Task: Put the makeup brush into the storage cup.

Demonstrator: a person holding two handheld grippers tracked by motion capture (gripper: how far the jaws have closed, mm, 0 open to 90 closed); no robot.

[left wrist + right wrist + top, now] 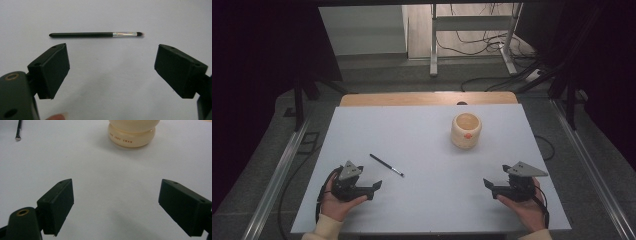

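I count one slim black brush point(386, 165) and one rounded cream pot point(466, 130) beyond it; my left gripper point(376, 187) and right gripper point(488, 185) gape wide, empty.

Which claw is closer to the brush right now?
Left. The left claw sits open just short of the brush, which lies flat across its front. The right claw is open near the table's opposite side, facing the cream pot.
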